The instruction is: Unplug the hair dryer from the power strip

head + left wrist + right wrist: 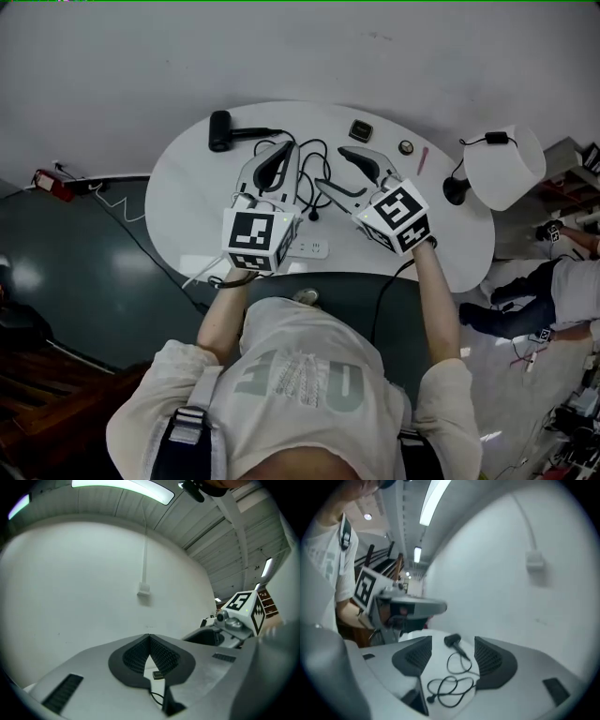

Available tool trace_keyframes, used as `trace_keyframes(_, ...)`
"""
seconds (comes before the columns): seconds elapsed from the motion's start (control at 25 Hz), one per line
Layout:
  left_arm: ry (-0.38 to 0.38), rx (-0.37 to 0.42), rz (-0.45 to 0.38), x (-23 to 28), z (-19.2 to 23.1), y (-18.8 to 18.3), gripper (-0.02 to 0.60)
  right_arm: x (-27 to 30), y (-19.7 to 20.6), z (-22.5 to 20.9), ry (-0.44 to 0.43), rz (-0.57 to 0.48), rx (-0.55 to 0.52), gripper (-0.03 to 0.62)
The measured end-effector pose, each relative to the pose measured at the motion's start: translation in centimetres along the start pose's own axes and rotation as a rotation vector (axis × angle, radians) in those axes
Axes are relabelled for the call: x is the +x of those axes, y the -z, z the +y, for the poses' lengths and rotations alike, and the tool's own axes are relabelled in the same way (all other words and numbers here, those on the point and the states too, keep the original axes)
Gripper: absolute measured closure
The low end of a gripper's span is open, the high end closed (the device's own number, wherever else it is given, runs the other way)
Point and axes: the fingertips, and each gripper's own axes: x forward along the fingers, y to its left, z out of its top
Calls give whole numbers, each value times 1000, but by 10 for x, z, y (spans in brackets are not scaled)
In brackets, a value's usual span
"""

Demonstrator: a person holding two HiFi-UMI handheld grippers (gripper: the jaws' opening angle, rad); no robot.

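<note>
My left gripper was shut tight with nothing between its jaws. My right gripper stood wide and empty. Both were above the table. The dryer lay at the far edge, its cord looped and its plug loose near the strip.

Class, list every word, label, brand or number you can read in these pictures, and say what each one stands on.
No text can be read for certain.
Shirt: large pale letters, creased and seen from above, not legible.
Marker cubes: black-and-white square patterns only, no words.
Power strip: any print is too small to read.
</note>
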Motion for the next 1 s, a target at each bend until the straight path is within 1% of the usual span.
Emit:
trace_keyframes(0.12,18,2,-29,-3,-3,-22,575,-37,-69,-21,146,-257,44,319)
trace_keyframes(0.2,23,10,-51,-6,-7,-37,575,-64,-101,-25,224,-400,67,320)
trace_keyframes(0.32,24,19,-74,-10,-16,-55,575,-101,-124,-24,371,-550,88,322)
trace_keyframes(0.36,24,23,-76,-11,-19,-60,575,-112,-127,-24,428,-584,95,333)
trace_keyframes(0.4,21,31,-77,-12,-22,-64,575,-121,-128,-24,484,-609,102,362)
trace_keyframes(0.48,12,57,-83,-13,-26,-70,575,-135,-125,-23,579,-629,112,395)
trace_keyframes(0.56,9,73,-94,-15,-31,-74,575,-142,-116,-20,652,-615,116,445)
trace_keyframes(0.64,13,78,-98,-17,-35,-75,575,-147,-106,-19,714,-595,130,519)
trace_keyframes(0.68,16,80,-97,-18,-36,-76,575,-149,-101,-18,739,-588,143,570)
trace_keyframes(0.72,17,82,-98,-19,-37,-76,575,-150,-96,-18,754,-580,158,589)
trace_keyframes(0.88,33,62,-130,-20,-41,-83,575,-151,-84,-18,774,-546,192,589)
trace_keyframes(1.0,30,83,-129,-21,-42,-85,575,-154,-83,-20,779,-543,197,589)
